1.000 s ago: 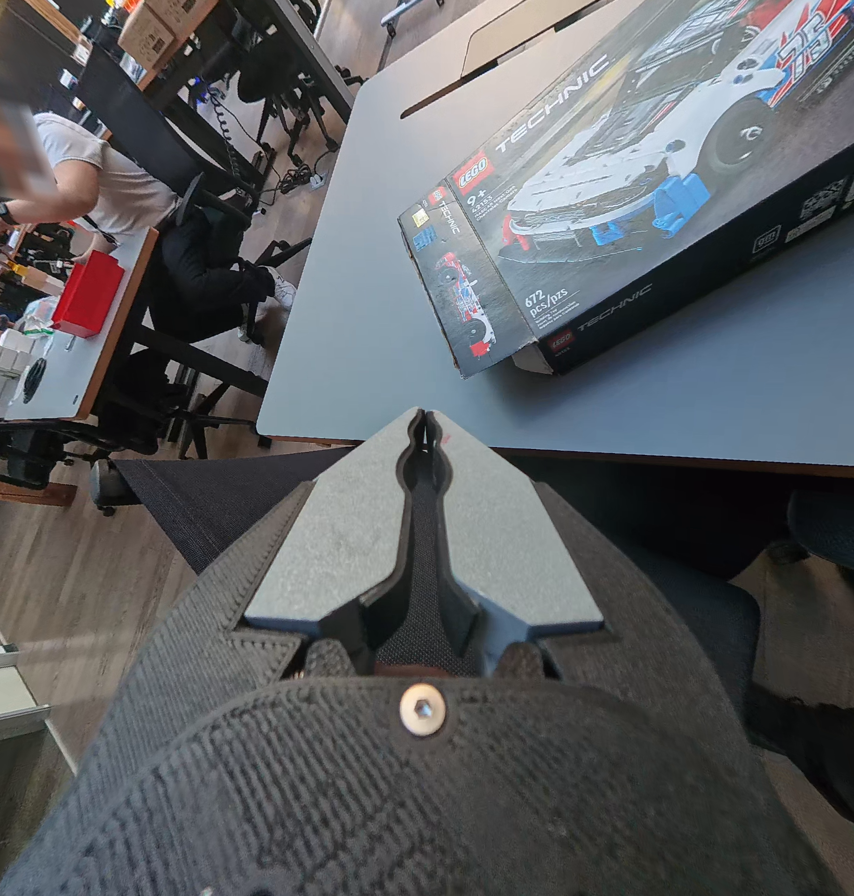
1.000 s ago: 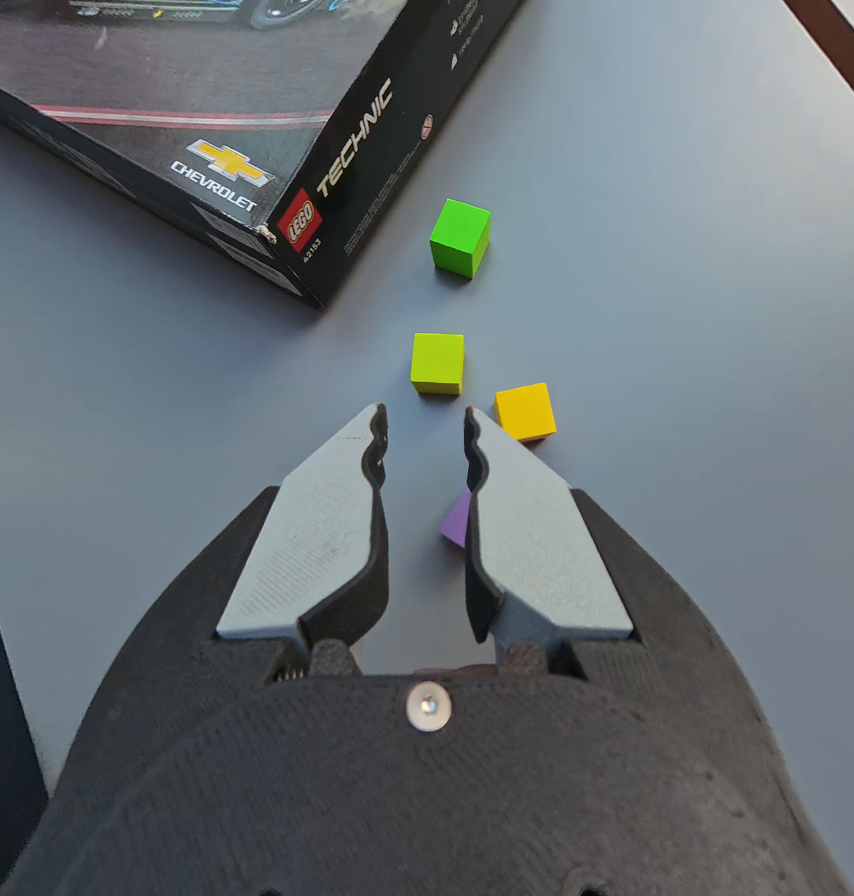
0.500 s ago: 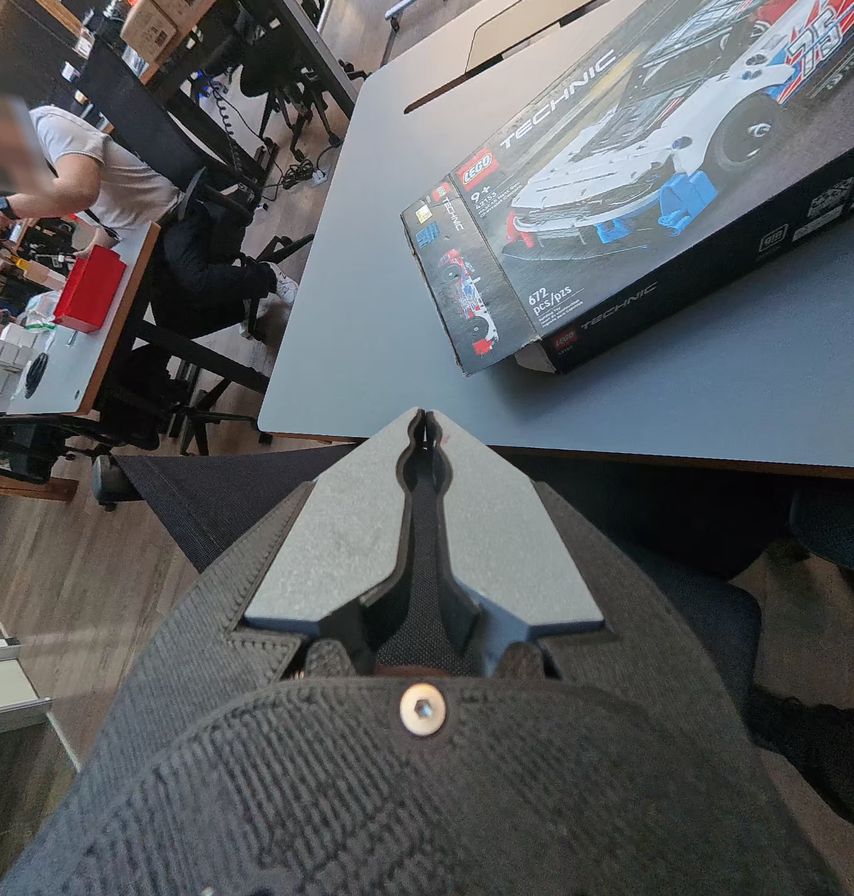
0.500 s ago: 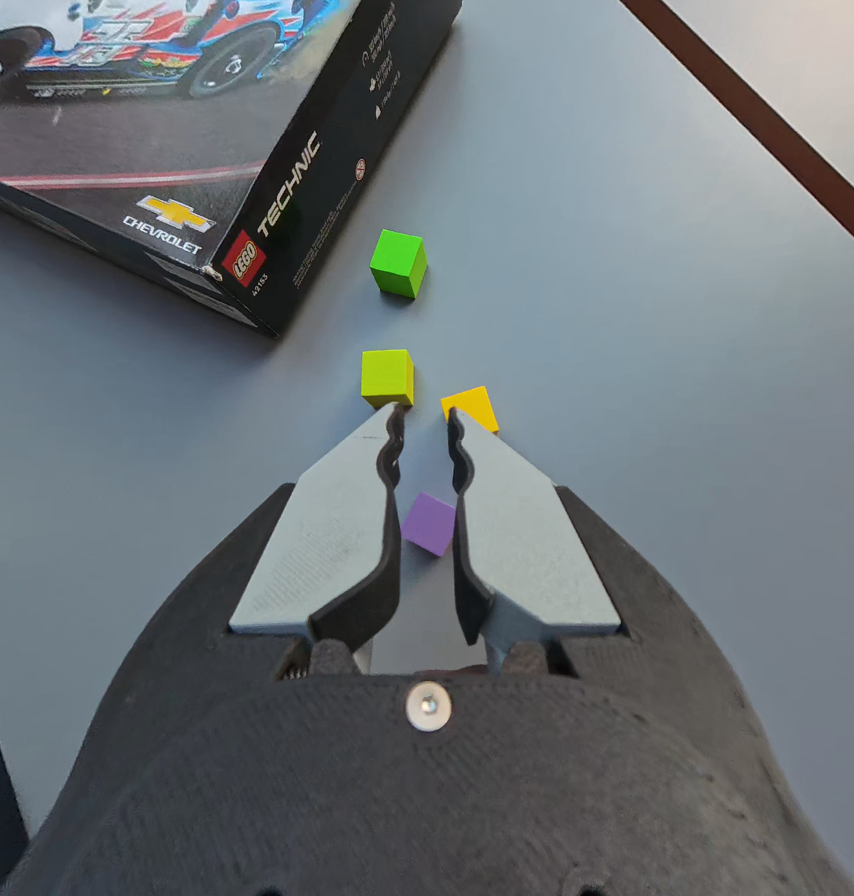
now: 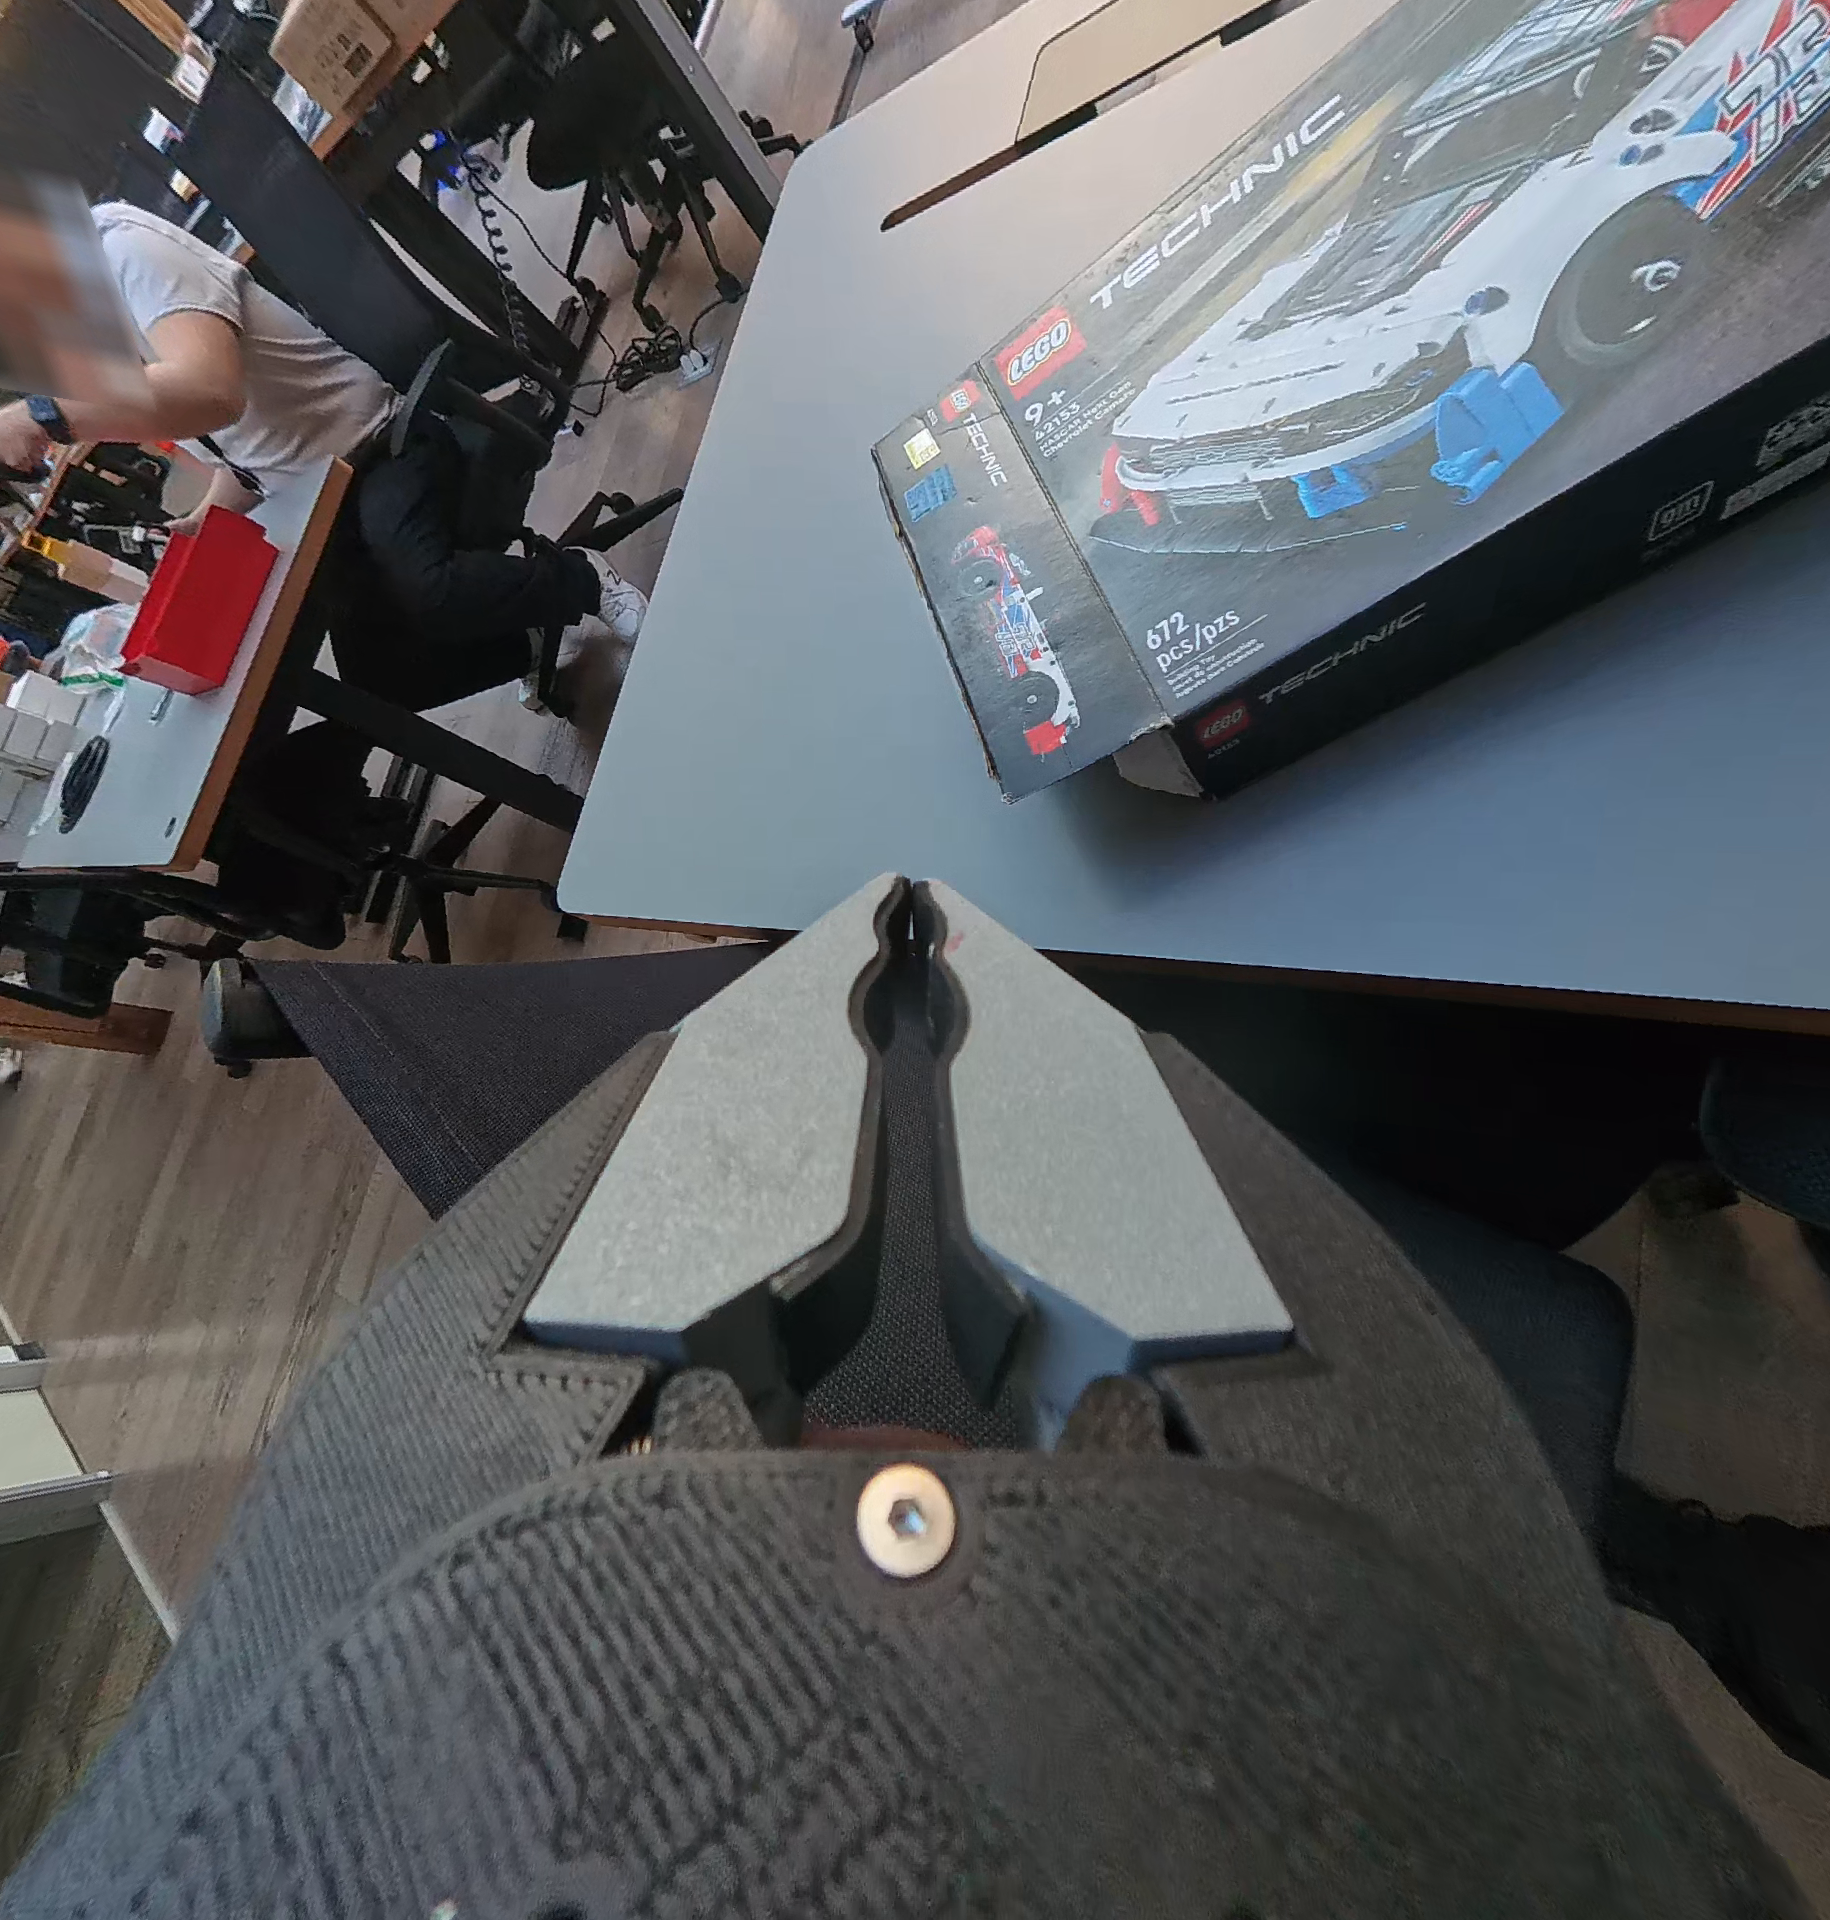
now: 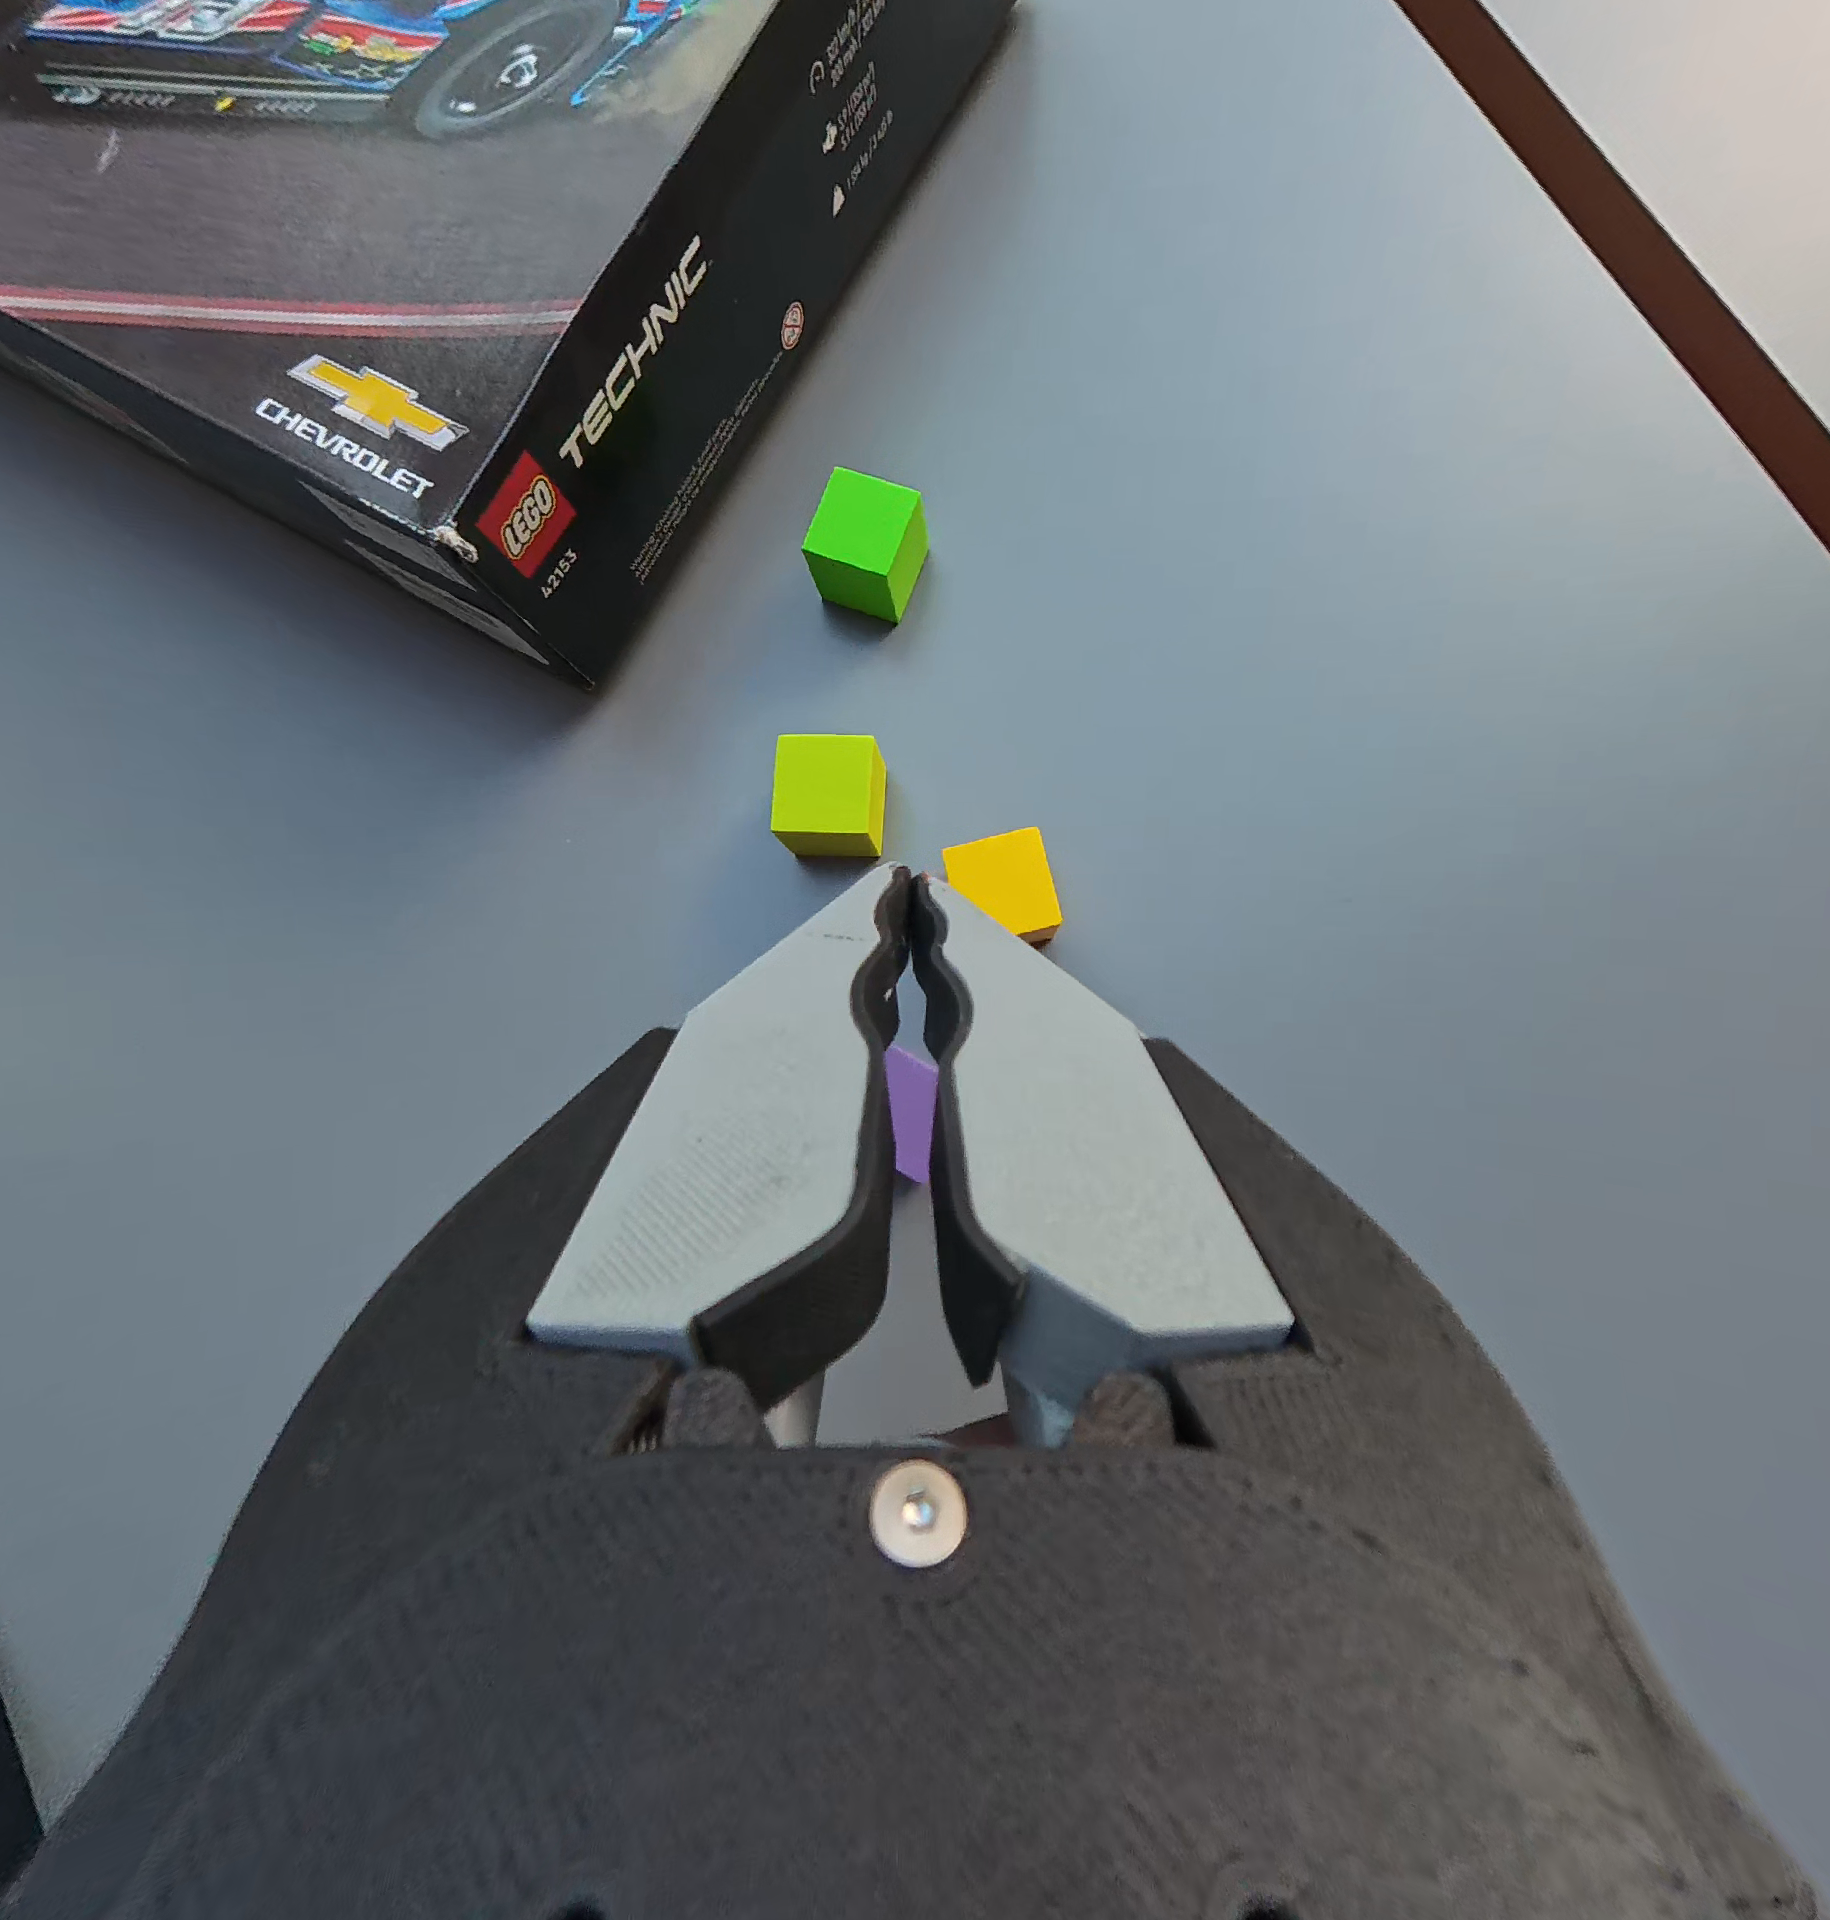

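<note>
My right gripper (image 6: 909, 878) is shut, its tips meeting just above the grey table (image 6: 1358, 779). A purple cube (image 6: 911, 1112) shows through the slit behind the tips, lying on the table below the fingers. A yellow cube (image 6: 999, 878) sits just right of the tips. A lime cube (image 6: 826, 795) sits just ahead to the left, and a green cube (image 6: 864, 540) lies farther ahead. My left gripper (image 5: 909, 888) is shut with nothing between its tips. It hangs off the near table edge (image 5: 1410, 992), over a dark mesh chair (image 5: 454, 1039).
A large dark toy-car box (image 6: 319, 260) lies on the table at the left, also in the left wrist view (image 5: 1358, 416). A dark seam (image 6: 1669, 291) runs along the table's far right. A person (image 5: 236, 343) sits at another desk with a red bin (image 5: 199, 597). My hands' fingertips stand some 60 cm from each other. The yellow cube (image 6: 999, 878) lies around 5 cm away from my right fingertips.
My right gripper's fingers closed from open to touching while it drew back and lifted a little over the purple cube, which stayed on the table. The left gripper barely moved.
</note>
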{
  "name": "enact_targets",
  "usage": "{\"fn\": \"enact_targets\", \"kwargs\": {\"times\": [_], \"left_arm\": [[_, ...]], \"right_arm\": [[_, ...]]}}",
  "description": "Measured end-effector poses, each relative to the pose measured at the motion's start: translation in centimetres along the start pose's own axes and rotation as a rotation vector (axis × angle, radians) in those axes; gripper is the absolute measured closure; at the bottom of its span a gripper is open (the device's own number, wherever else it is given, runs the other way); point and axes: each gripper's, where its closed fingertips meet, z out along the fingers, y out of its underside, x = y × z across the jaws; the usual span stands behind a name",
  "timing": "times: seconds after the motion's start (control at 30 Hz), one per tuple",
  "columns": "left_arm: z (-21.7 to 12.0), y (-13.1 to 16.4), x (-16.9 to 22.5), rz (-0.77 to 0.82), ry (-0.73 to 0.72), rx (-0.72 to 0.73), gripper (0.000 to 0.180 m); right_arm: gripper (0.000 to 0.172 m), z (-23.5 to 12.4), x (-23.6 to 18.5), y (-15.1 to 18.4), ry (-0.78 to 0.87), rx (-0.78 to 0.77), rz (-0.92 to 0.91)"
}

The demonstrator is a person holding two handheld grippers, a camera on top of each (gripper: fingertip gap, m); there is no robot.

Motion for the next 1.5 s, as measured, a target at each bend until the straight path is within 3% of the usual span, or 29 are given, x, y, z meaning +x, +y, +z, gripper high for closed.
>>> {"fn": "enact_targets", "kwargs": {"times": [0.33,0.5,0.6,0.67,0.8,0.87,1.5], "left_arm": [[0.1,0.1,0.1,0.008,0.006,-0.007,0.18],[0.1,0.1,0.2,0.013,0.005,-0.008,0.18],[0.1,0.1,0.3,0.022,0.006,-0.01,0.18],[0.1,0.1,0.5,0.032,0.009,-0.009,0.18],[0.1,0.0,0.2,0.021,0.0,-0.008,0.18],[0.0,0.0,0.1,0.015,-0.005,-0.006,0.18],[0.1,0.1,0.2,0.027,-0.013,-0.008,0.18]], "right_arm": [[0.172,0.3,-1.5,0.1,-0.106,0.013,0.055],[0.172,-0.4,-0.1,-0.5,-0.024,0.081,0.103],[0.146,-0.6,0.9,-0.6,0.038,0.086,0.1],[0.153,-0.5,0.6,-0.5,0.03,0.076,0.088],[0.149,-0.4,0.4,-0.6,0.037,0.071,0.053],[0.172,-0.5,0.1,-0.8,0.024,0.075,0.046],[0.172,-0.7,0.5,0.6,-0.051,0.028,0.118]]}}
